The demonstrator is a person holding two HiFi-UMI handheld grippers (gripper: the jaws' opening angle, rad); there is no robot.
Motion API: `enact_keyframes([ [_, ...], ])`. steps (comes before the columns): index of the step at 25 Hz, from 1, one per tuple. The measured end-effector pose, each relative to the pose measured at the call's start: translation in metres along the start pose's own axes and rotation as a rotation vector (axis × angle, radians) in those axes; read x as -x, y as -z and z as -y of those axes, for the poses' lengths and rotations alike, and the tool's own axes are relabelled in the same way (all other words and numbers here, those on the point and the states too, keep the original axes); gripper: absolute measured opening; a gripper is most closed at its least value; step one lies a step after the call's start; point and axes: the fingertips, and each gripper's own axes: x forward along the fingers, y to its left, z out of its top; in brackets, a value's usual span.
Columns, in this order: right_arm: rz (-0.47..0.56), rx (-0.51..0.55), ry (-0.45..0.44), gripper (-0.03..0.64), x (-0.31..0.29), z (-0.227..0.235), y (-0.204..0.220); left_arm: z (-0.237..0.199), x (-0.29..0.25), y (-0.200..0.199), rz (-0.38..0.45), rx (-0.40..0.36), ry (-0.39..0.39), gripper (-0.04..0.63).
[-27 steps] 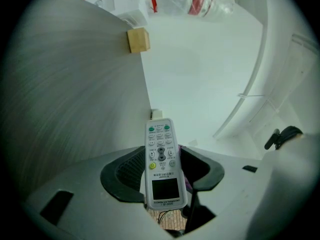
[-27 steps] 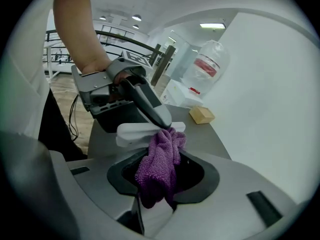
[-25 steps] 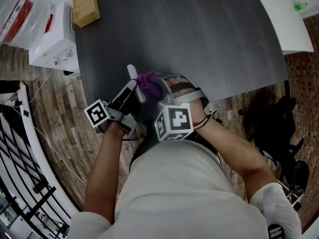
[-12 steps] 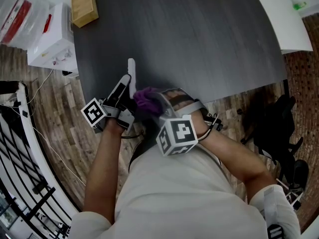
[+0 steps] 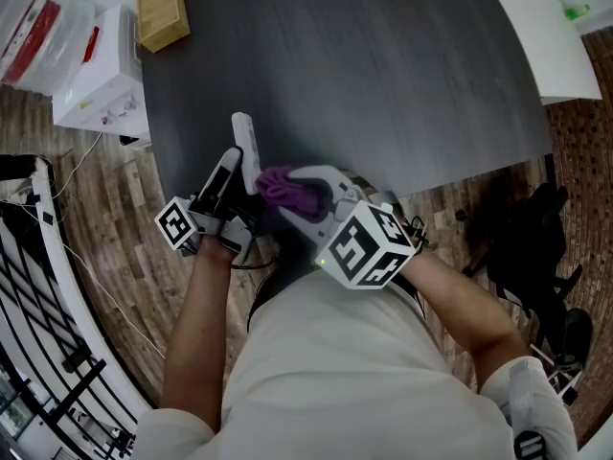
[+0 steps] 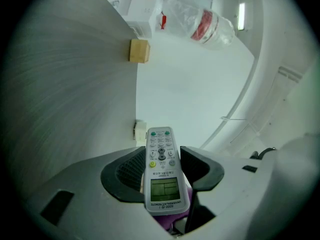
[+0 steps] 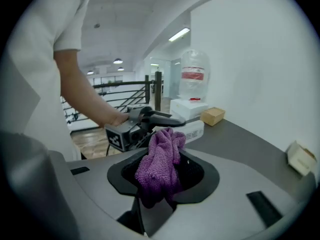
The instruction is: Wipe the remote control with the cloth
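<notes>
In the head view my left gripper is shut on a white remote control, holding it above the near edge of the dark table. The left gripper view shows the remote face up between the jaws, its screen near the camera and its buttons further out. My right gripper is shut on a bunched purple cloth, which presses against the remote's lower end. In the right gripper view the cloth fills the jaws, with the left gripper and the remote just beyond it.
A wooden box sits at the table's far left corner. A white carton and a plastic bag lie left of the table. A white table adjoins on the right. A black railing runs along the left floor.
The right gripper has pulled the cloth back along the remote toward me and rolled, its marker cube swinging right. The left gripper has shifted slightly left, tilting the remote's tip further away.
</notes>
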Motion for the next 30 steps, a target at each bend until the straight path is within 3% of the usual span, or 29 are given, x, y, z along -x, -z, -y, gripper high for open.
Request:
enact_keyframes([
  [6, 0.071, -0.149, 0.163, 0.146, 0.011, 0.073, -0.01, 0.016, -0.005, 0.015, -0.05, 0.055, 0.102, 0.216],
  [11, 0.119, -0.163, 0.231, 0.146, 0.009, 0.117, -0.035, 0.022, -0.012, 0.032, -0.11, 0.085, 0.138, 0.216],
  [17, 0.052, -0.021, 0.189, 0.146, -0.001, 0.086, -0.029, 0.017, -0.015, 0.034, -0.134, 0.073, 0.089, 0.215],
  [24, -0.034, 0.159, 0.148, 0.146, -0.002, 0.034, -0.018, 0.01, -0.012, 0.012, -0.028, 0.038, 0.042, 0.213],
  [30, -0.026, 0.113, 0.054, 0.146, 0.0, 0.004, -0.015, 0.011, -0.012, 0.006, 0.005, 0.038, 0.048, 0.212],
])
